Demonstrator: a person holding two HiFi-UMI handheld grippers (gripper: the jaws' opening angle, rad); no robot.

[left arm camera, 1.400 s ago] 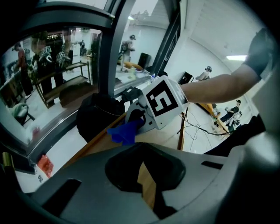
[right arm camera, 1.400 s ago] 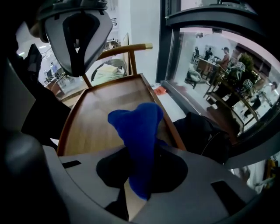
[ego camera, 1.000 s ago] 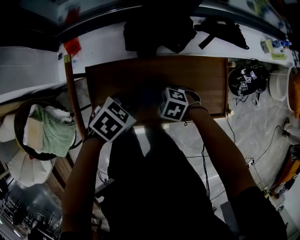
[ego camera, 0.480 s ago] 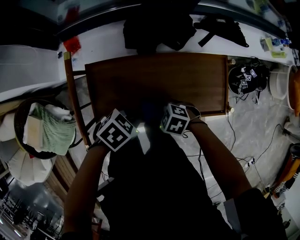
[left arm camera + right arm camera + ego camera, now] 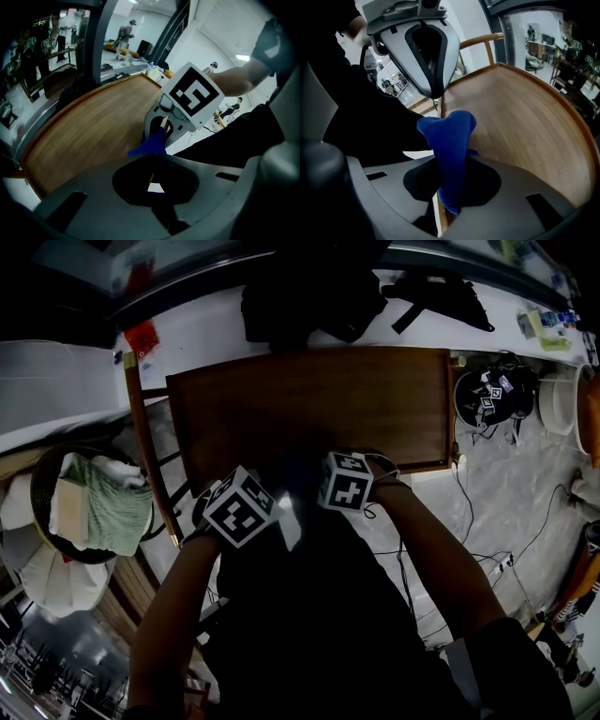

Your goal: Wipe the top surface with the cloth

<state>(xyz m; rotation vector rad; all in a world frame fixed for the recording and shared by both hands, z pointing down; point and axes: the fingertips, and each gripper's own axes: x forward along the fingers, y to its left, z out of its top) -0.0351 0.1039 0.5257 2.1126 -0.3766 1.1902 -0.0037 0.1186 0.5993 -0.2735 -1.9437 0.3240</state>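
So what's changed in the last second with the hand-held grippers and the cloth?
The left hand-held gripper and right hand-held gripper both drew back toward the person, to the near edge of the wooden table. The right stays shut on the blue cloth; the table hasn't moved.

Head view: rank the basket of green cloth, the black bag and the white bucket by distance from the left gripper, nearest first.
1. Basket: on the floor, left of the left gripper.
2. Black bag: on the counter, beyond the table.
3. White bucket: far right.
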